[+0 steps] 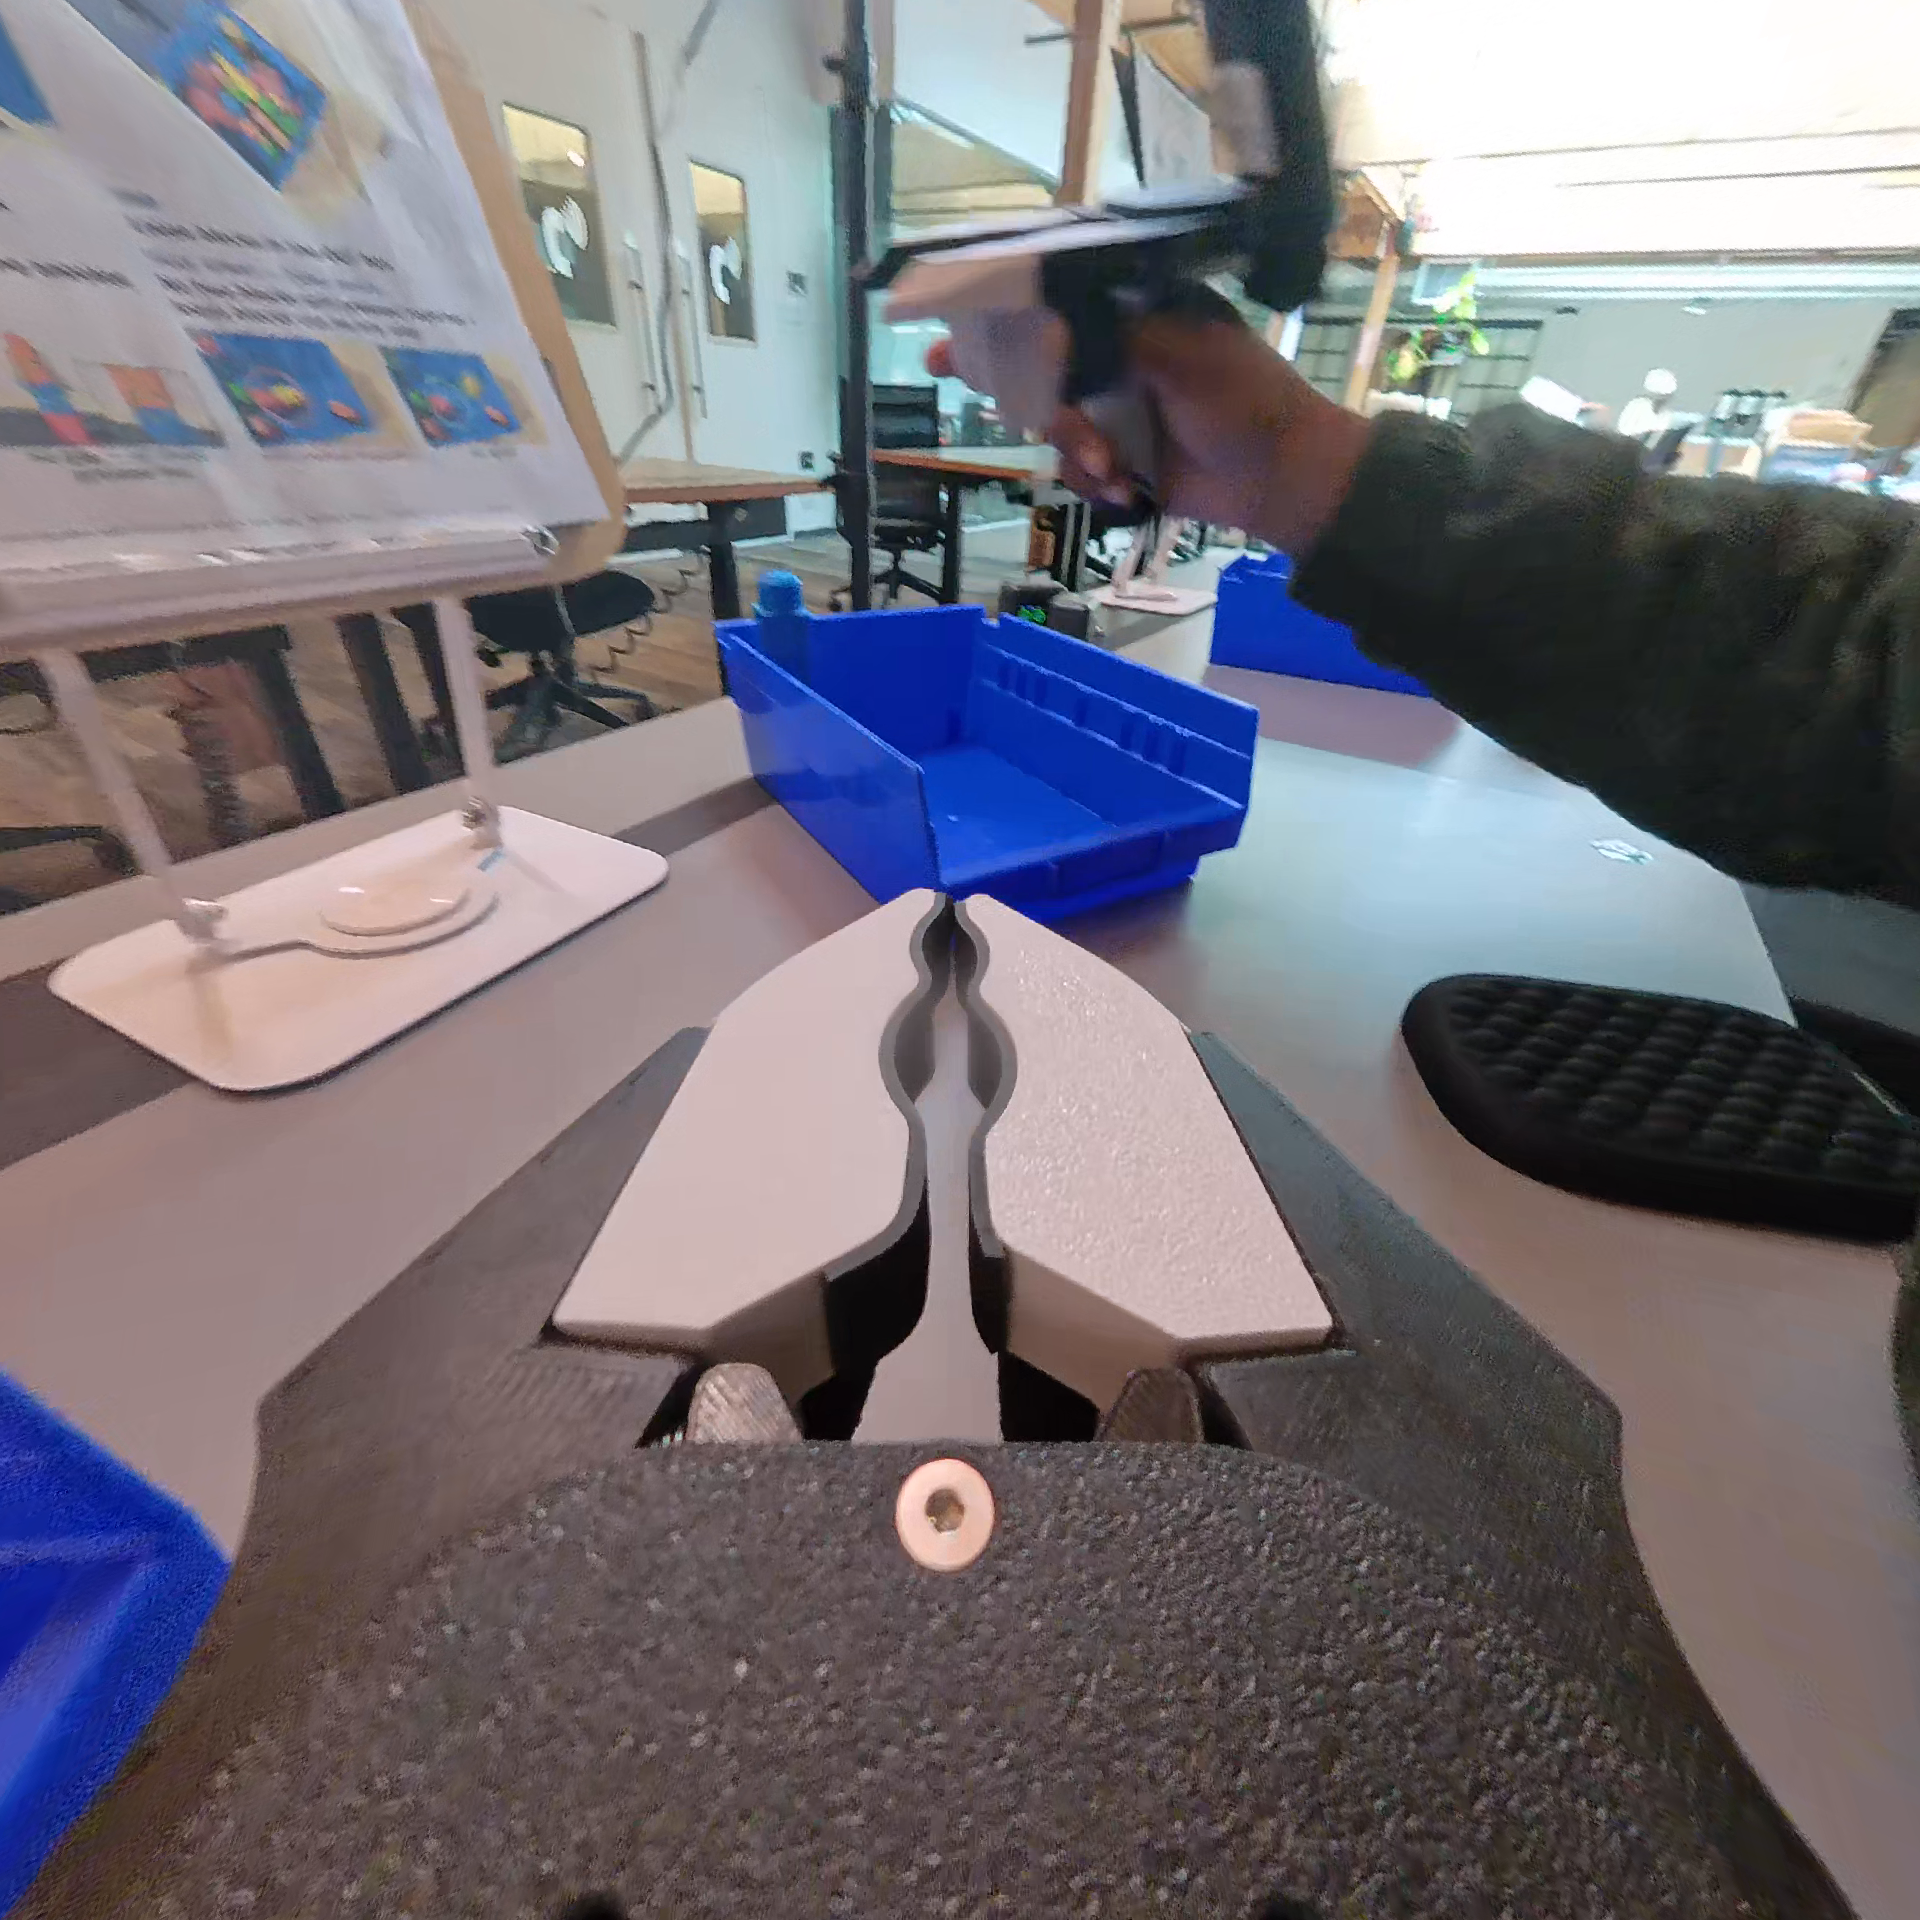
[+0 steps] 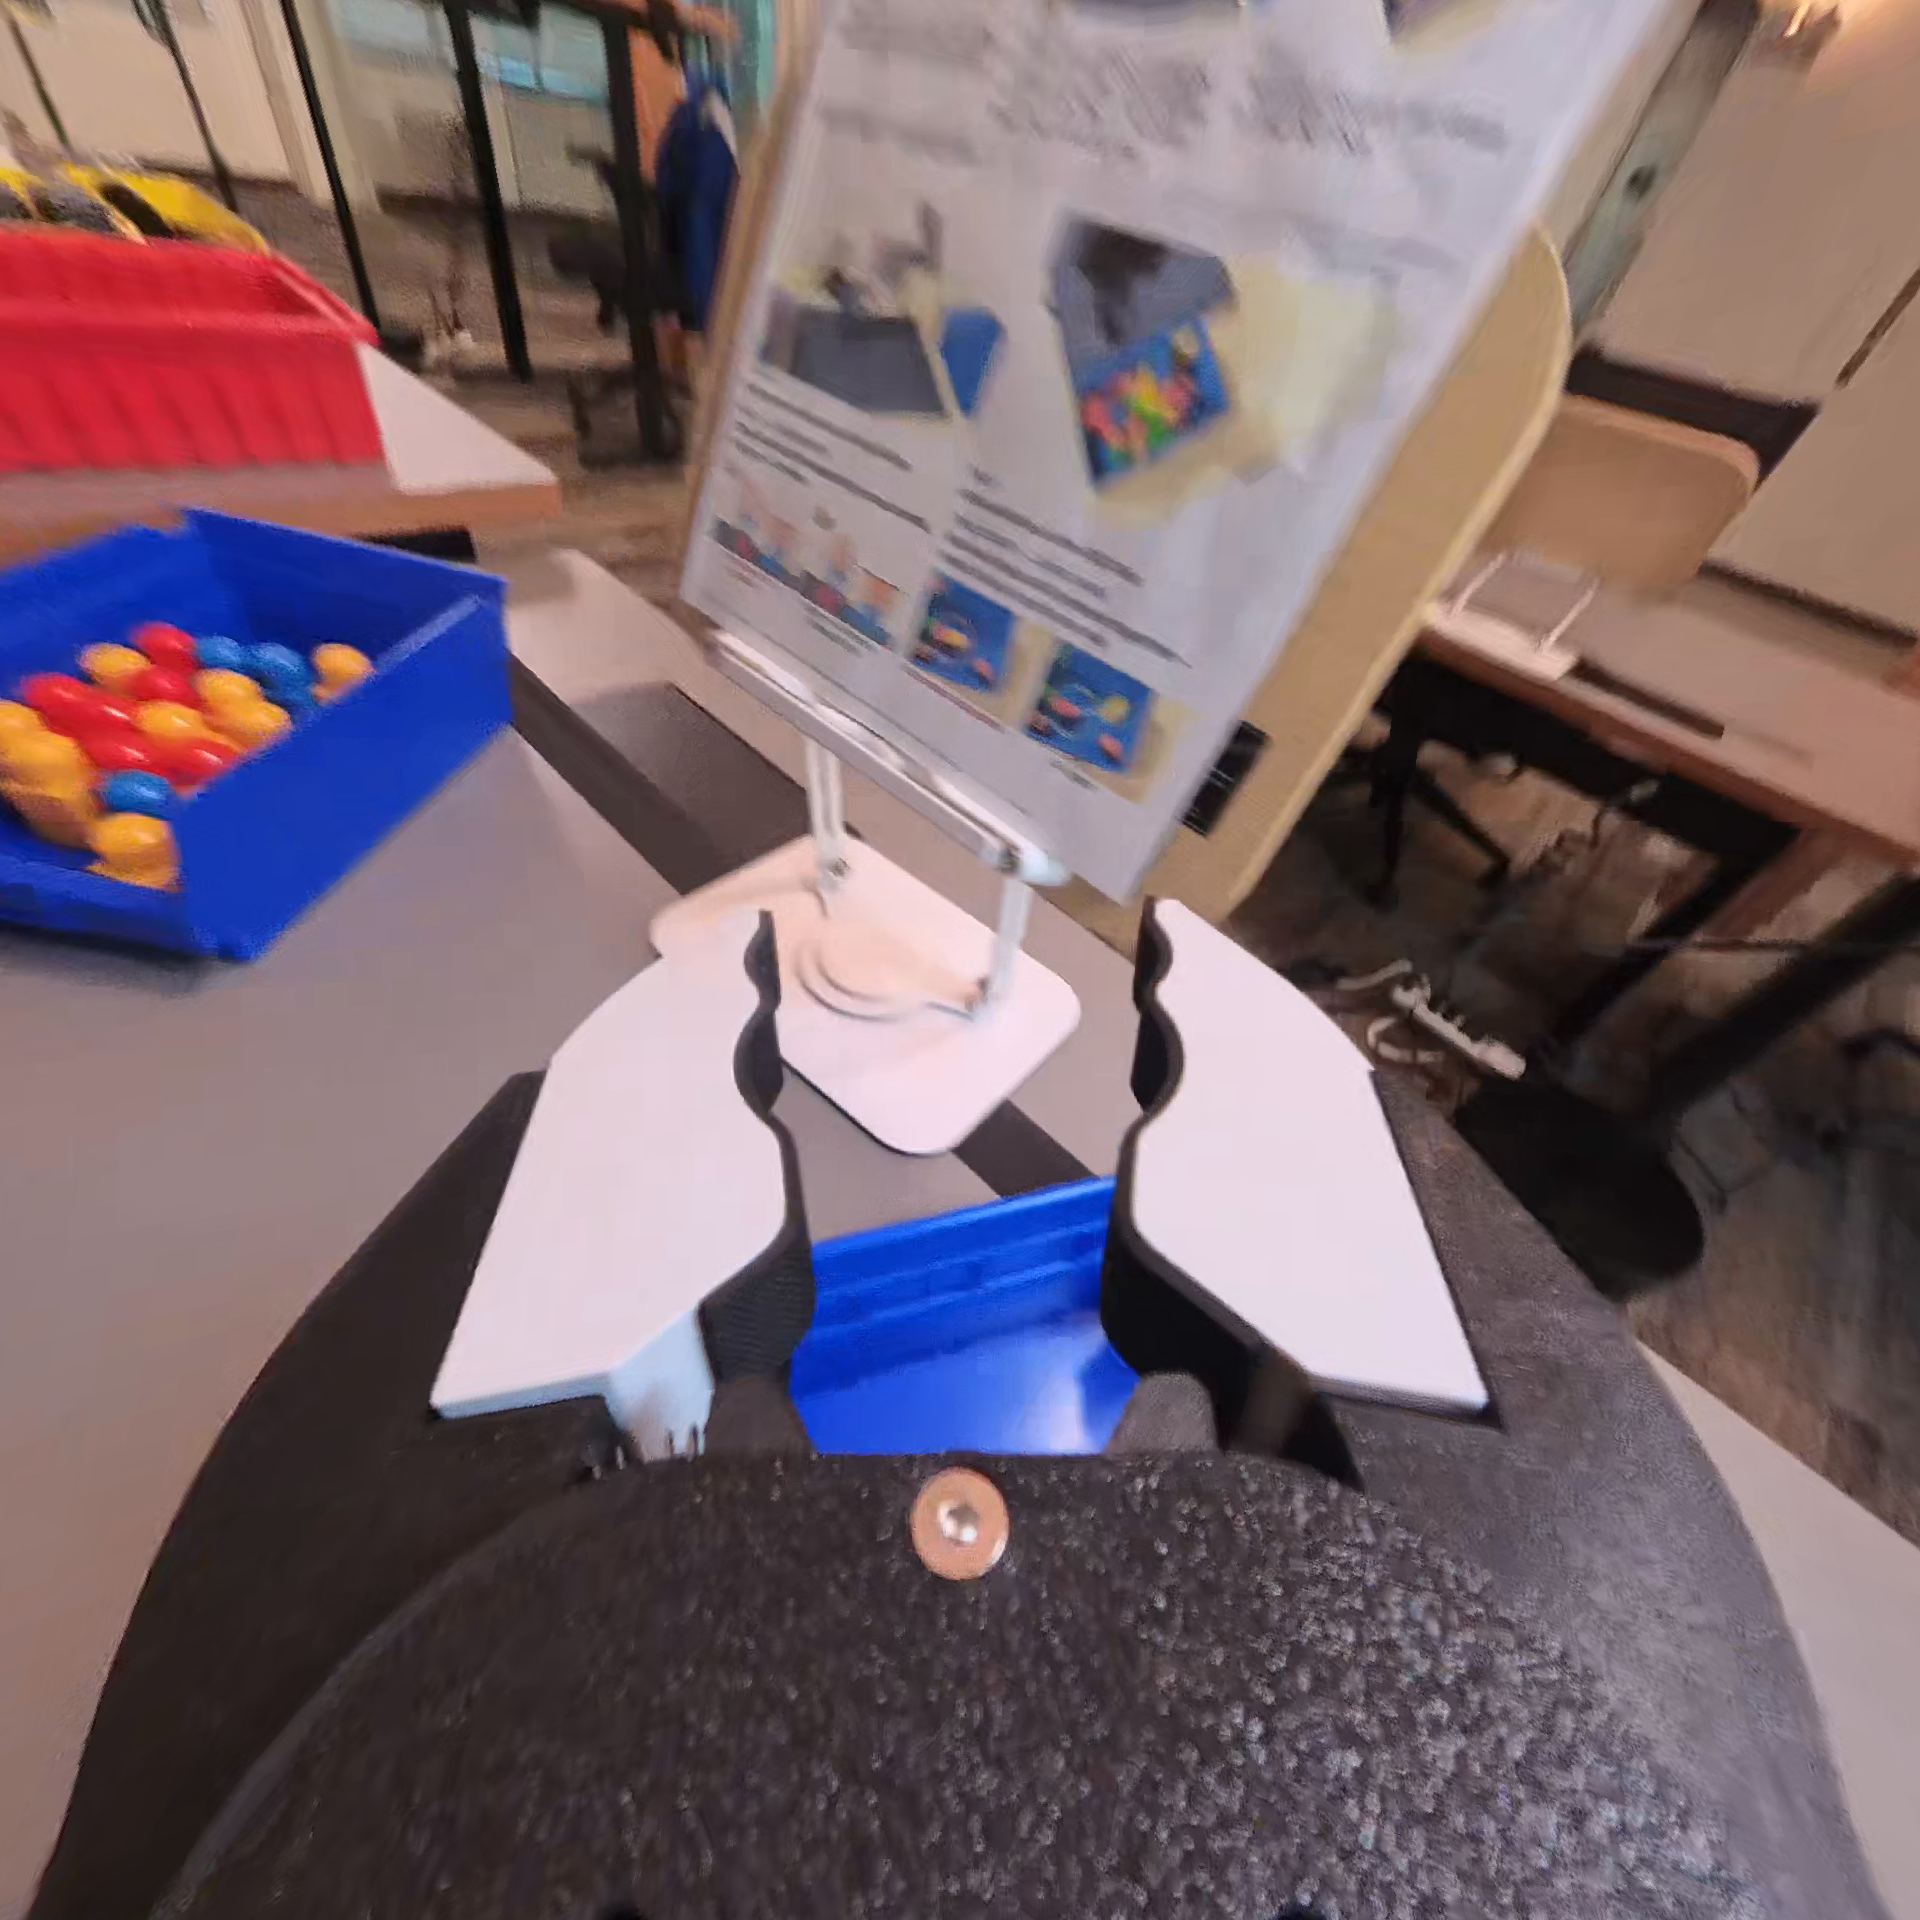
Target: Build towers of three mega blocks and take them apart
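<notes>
My left gripper (image 1: 951, 914) is shut and empty, low over the grey table, pointing at an empty blue bin (image 1: 987, 769). A blue block (image 1: 779, 613) sticks up at that bin's far left corner. My right gripper (image 2: 956, 930) is open and empty, held above a blue bin (image 2: 956, 1309) that shows between its fingers. A second blue bin (image 2: 343, 790) at the left holds several red, yellow and blue mega blocks (image 2: 135, 727). In the left wrist view the right gripper (image 1: 1091, 260) is raised high in a person's hand, blurred.
A white stand (image 2: 914, 997) with a printed sheet is on the table; it also shows in the left wrist view (image 1: 343, 935). A black dimpled pad (image 1: 1662, 1101) lies at the right. A red bin (image 2: 177, 353) sits on another table. A blue bin corner (image 1: 83, 1558) is near left. Left tips to right tips: about 30 cm.
</notes>
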`<state>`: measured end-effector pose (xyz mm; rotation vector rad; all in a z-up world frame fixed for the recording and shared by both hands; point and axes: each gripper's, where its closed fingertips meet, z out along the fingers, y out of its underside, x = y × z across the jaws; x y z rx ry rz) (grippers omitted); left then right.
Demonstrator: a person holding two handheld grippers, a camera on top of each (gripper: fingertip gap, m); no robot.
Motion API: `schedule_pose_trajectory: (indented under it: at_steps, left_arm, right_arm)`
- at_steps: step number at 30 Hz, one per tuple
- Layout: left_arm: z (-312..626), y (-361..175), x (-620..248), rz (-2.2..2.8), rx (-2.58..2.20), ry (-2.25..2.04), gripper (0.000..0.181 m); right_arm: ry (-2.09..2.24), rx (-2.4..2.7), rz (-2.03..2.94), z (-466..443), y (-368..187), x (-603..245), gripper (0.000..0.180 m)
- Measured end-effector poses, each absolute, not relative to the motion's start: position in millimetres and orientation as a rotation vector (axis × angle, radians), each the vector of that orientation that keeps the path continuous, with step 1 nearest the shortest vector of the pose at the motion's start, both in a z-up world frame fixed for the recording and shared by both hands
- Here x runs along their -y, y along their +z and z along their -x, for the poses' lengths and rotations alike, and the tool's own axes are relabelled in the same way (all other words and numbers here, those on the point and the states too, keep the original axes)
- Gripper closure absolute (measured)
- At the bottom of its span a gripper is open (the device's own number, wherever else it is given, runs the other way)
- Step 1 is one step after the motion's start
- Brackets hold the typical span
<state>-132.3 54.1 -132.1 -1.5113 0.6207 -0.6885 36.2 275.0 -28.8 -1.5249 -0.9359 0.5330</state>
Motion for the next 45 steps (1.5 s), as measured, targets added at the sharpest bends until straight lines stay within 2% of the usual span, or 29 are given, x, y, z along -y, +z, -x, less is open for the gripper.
schedule_pose_trajectory:
  at_steps: [4,9,13,17,21,27,32,35,36,39,45]
  left_arm:
    - [152,-108,-53,1.469,-0.572,-0.586,0.181]
    - [197,-80,-46,1.462,-0.497,-0.402,0.181]
    - [258,-72,-42,1.518,-0.441,-0.199,0.181]
    - [329,-75,-48,1.685,-0.41,0.033,0.179]
    - [396,-94,-62,1.984,-0.449,0.186,0.164]
    - [412,-168,-74,2.454,-0.842,0.073,0.152]
    - [419,-227,-74,2.758,-1.047,0.121,0.136]
    - [430,-248,-71,2.877,-1.095,0.191,0.138]
    - [432,-253,-69,2.9,-1.128,0.232,0.146]
    - [429,-245,-72,2.859,-1.189,0.319,0.148]
    - [333,-164,-62,2.518,-1.298,0.125,0.149]
  right_arm:
    - [0.615,0.879,1.388,-12,-40,-183,0.123]
    - [0.808,0.845,1.444,2,-101,-112,0.179]
    - [0.87,0.787,1.481,-3,-135,-100,0.179]
    - [0.899,0.765,1.509,-11,-140,-108,0.179]
    - [0.949,0.778,1.51,-7,-144,-106,0.179]
    - [0.971,0.919,1.52,14,-161,-87,0.179]
    - [0.955,1.042,1.519,26,-176,-74,0.179]
    - [0.963,1.083,1.504,30,-179,-68,0.179]
    - [0.963,1.092,1.5,30,-179,-67,0.179]
    - [0.97,1.11,1.492,31,-180,-64,0.179]
    - [0.951,1.147,1.462,38,-178,-59,0.176]
